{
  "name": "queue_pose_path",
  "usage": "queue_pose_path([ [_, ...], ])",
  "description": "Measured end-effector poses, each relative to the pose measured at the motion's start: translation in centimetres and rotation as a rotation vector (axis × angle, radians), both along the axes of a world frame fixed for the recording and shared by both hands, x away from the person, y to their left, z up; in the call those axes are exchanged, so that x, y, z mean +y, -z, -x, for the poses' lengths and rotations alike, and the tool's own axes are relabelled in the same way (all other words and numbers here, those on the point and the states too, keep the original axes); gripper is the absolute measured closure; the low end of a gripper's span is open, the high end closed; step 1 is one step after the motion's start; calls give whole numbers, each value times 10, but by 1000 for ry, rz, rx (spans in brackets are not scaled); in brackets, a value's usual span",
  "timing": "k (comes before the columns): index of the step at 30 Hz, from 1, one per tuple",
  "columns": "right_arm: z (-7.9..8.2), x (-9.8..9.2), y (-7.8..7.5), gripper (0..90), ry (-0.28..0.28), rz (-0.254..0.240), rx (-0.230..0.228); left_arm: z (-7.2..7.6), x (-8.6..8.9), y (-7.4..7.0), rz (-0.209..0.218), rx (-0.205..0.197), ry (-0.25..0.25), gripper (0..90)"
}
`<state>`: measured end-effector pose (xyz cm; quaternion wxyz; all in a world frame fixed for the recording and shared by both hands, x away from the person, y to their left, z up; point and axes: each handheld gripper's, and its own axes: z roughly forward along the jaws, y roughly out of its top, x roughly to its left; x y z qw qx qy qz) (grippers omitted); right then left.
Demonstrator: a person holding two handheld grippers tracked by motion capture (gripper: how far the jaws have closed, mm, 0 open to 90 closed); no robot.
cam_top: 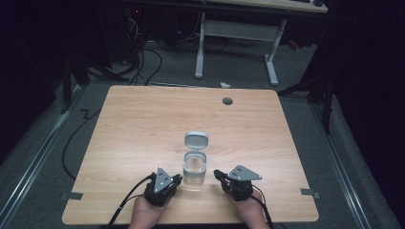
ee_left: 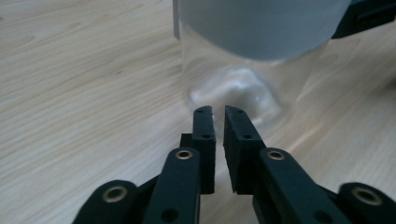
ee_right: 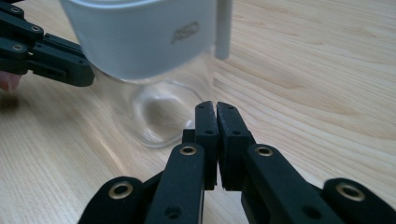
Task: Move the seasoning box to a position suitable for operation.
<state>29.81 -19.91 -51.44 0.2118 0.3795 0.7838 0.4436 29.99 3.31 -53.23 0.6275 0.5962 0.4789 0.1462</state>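
A clear jar (cam_top: 195, 171) with a pale grey collar stands near the front middle of the wooden table (cam_top: 138, 124). Its flip lid (cam_top: 196, 140) is tipped open toward the far side. My left gripper (cam_top: 177, 179) lies just left of the jar, its tips close to the glass. In the left gripper view the jaws (ee_left: 218, 110) stand almost together with a thin slit and nothing between them, pointing at the jar's base (ee_left: 238, 91). My right gripper (cam_top: 217, 173) lies just right of the jar. Its jaws (ee_right: 216, 105) are shut and empty, level with the glass bottom (ee_right: 159, 114).
A round grey grommet (cam_top: 227, 100) sits in the far right of the tabletop. Beyond the table stands a white-legged desk (cam_top: 272, 62), with cables (cam_top: 148, 67) on the dark floor. Both hands rest at the table's front edge.
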Motion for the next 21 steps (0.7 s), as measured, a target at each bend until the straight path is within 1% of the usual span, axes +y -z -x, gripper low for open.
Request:
queue_pose_path([
  [2, 0, -3, 1, 879, 9, 1, 2, -2, -2, 0, 8, 2, 9, 871],
  [4, 1, -5, 2, 879, 18, 0, 5, -2, -3, -1, 7, -3, 7, 868],
  [7, 2, -8, 4, 871, 30, 2, 10, -2, 1, -2, 27, 1, 6, 850],
  [8, 2, -8, 4, 871, 30, 2, 10, -2, 1, -2, 27, 1, 6, 849],
  [10, 2, -9, 4, 871, 36, -1, 9, 1, 4, -2, 36, 6, 16, 850],
  [11, 3, -10, 3, 872, 48, -8, 9, 6, 4, -1, 48, 15, 33, 850],
  [12, 3, -10, 3, 872, 48, -8, 9, 6, 4, -1, 48, 15, 33, 851],
  [13, 1, -11, 2, 878, 63, -26, 8, 8, 4, -1, 49, 18, 42, 852],
  [14, 1, -11, 2, 878, 63, -26, 8, 11, 3, 0, 53, 16, 52, 852],
  [16, -2, -11, -2, 900, 88, -47, 10, 16, 0, -1, 54, 11, 72, 863],
  [17, -7, -11, -7, 900, 106, -69, 0, 20, -4, -1, 65, 15, 92, 873],
  [18, -7, -11, -7, 900, 106, -69, 0, 20, -4, -1, 65, 15, 92, 878],
  [19, -12, -9, -11, 900, 116, -82, -16, 21, -6, -1, 69, 18, 102, 880],
  [20, -12, -9, -11, 900, 116, -82, -16, 22, -9, -1, 69, 16, 106, 880],
  [21, -19, -6, -15, 900, 112, -103, -15, 22, -11, 0, 67, 16, 108, 882],
])
